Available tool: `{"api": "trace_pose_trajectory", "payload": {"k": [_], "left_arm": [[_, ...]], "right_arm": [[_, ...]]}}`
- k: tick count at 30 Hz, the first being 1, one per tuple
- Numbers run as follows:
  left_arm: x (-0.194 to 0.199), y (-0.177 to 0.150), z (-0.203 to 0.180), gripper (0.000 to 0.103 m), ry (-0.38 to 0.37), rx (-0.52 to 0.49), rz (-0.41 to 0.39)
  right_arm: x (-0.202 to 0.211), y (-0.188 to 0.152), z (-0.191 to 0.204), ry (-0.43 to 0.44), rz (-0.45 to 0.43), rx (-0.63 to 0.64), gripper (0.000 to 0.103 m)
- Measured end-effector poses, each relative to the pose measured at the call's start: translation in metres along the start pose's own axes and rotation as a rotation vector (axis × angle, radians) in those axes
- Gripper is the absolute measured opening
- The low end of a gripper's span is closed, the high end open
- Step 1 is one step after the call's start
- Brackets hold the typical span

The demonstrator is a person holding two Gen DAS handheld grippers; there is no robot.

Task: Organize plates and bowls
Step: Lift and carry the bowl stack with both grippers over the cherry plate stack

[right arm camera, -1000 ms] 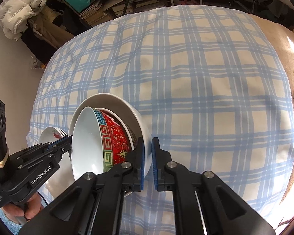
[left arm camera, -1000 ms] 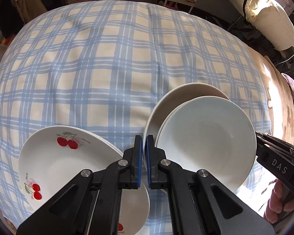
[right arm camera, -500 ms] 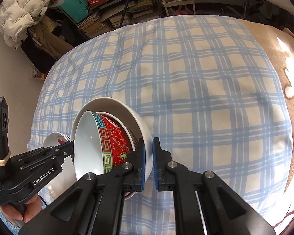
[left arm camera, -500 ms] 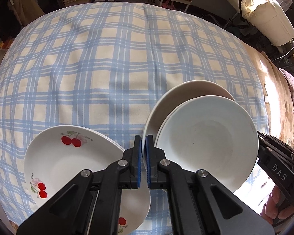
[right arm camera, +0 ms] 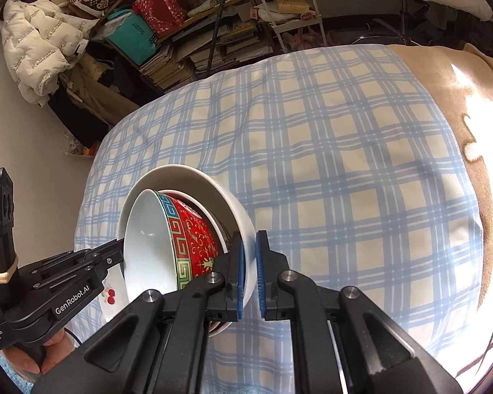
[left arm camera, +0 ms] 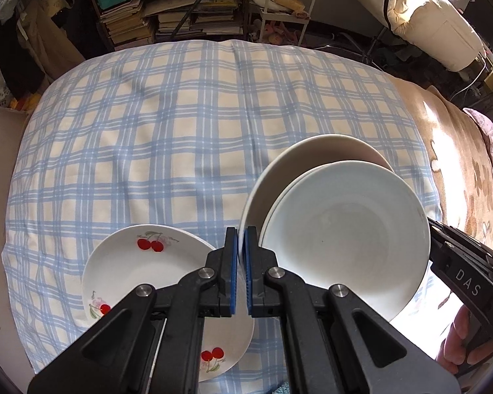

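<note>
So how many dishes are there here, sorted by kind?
Bowls: 2, a large white bowl and a red patterned bowl nested inside it.
Plates: 1 cherry plate in clear view; another may lie beneath it.
Total: 3 that can be told apart.

The left gripper hides part of the cherry plate; bowl bottoms stay unseen.

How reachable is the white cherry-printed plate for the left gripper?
Probably not yet: the left gripper is shut on the rim of the large white bowl, sharing it with the right gripper. The cherry-printed plate lies uncovered on the checked cloth below.
</note>
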State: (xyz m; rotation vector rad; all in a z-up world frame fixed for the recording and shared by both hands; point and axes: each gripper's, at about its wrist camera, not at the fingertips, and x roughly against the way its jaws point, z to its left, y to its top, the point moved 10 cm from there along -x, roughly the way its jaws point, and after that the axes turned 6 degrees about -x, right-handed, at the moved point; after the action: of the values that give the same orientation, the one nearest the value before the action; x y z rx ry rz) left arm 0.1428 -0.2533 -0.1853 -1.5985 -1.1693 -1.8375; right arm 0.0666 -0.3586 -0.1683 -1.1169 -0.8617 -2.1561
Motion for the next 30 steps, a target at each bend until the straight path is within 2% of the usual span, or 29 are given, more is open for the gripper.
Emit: {"api": "trace_pose_trajectory", "payload": {"k": [5, 18, 26, 30], "left_arm": [[0.025, -0.015, 0.016, 0.002, 0.045, 0.006, -0.043], [0.052, -0.076, 0.081, 0.002, 0.087, 0.121, -0.036], [0.053, -0.115, 0.114, 0.002, 0.106, 0.187, -0.026], [0.043, -0.125, 0.121, 0.002, 0.086, 0.222, -0.035]], "right_arm": [[0.008, -0.011, 0.021, 0.047, -0.003, 0.021, 0.011], [0.0, -0.059, 0.089, 0.102, 0.034, 0.129, 0.011], [-0.019, -0.09, 0.122, 0.121, 0.086, 0.187, 0.011], [-0.028, -0.098, 0.128, 0.106, 0.096, 0.21, 0.011]]}}
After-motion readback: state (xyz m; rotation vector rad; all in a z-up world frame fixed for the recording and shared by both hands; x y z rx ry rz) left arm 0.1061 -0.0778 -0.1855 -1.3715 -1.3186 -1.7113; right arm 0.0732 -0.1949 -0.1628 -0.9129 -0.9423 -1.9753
